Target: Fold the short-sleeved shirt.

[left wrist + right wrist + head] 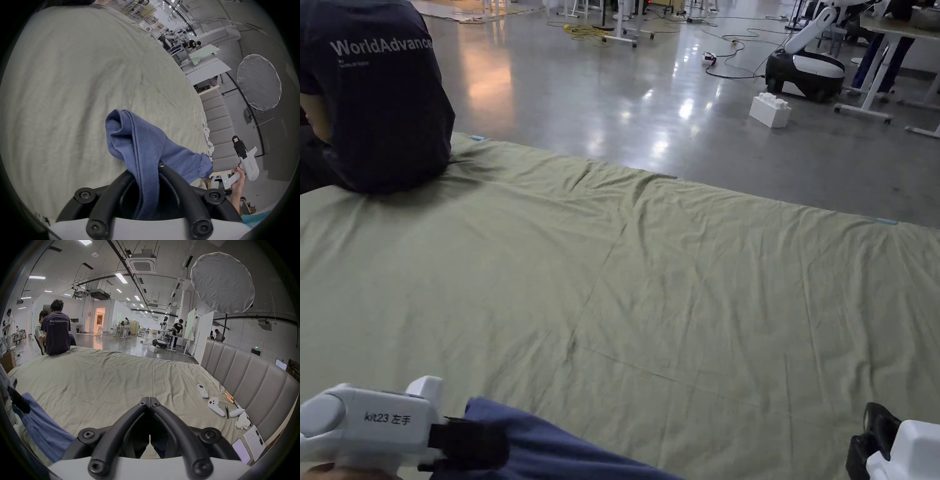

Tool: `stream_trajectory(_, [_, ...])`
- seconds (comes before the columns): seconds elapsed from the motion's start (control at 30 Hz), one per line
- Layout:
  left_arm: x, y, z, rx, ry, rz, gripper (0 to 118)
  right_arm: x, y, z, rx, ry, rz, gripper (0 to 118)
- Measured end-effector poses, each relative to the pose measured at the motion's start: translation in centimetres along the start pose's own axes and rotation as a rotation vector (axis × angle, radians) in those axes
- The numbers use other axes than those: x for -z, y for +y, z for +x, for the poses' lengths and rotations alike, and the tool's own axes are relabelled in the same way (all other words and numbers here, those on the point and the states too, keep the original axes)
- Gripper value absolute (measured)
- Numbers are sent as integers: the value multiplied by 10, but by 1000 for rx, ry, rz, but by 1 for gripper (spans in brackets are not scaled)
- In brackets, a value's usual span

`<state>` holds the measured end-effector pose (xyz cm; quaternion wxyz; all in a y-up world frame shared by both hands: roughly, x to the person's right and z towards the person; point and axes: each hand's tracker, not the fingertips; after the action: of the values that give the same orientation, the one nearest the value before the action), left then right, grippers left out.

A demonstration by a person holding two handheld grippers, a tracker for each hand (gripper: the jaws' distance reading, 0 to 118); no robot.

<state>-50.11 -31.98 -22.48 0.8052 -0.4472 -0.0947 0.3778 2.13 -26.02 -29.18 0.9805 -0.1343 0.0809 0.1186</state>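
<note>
Blue shirt [155,155] hangs bunched from the left tongs [146,172], clenched on its hem at the bed's [650,275] near left edge. Right tongs [149,402] hover clenched on nothing at the near right

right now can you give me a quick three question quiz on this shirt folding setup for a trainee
1. True or false: the left gripper is shut on the blue shirt.
2. What is the right gripper holding? A) the shirt B) the remote C) nothing
3. Fill in: someone in a dark T-shirt sits on the far edge of the ____.

Key:
1. True. In the left gripper view both jaws pinch a bunched fold of it.
2. C. Its jaws are closed together with nothing between them, above the green bedsheet.
3. Bed.
</note>
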Motion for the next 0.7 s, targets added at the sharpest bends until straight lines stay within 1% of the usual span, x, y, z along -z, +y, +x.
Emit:
stream_trajectory(0.07, [-14, 5, -1, 9, 42, 16, 8, 0, 0, 0, 1, 4, 2, 1])
stream_trajectory(0.1, [-22, 11, -11, 13, 65, 15, 8, 1, 0, -1, 2, 7, 2, 1])
stream_trajectory(0.13, [-29, 15, -18, 56, 141, 36, 8, 1, 0, -1, 4, 9, 4, 1])
stream_trajectory(0.2, [-43, 21, -21, 71, 216, 41, 8, 1, 1, -3, 6, 16, 6, 1])
stream_trajectory(0.27, [-57, 21, -17, 67, 289, 37, 8, 2, 2, -4, 8, 24, 9, 1])
stream_trajectory(0.33, [-63, 22, -15, 100, 394, 28, 8, 2, 2, -6, 7, 30, 12, 1])
stream_trajectory(0.4, [-63, 11, 6, 110, 451, 19, 8, 3, 2, -7, 9, 37, 14, 1])
stream_trajectory(0.43, [-62, 7, 12, 142, 464, 4, 8, 3, 2, -8, 10, 40, 14, 1])
stream_trajectory(0.57, [-50, -7, 42, 160, 455, -5, 8, 3, 1, -9, 17, 48, 11, 1])
stream_trajectory(0.7, [-38, -17, 67, 177, 395, -10, 8, 4, -1, -9, 21, 57, 6, 1])
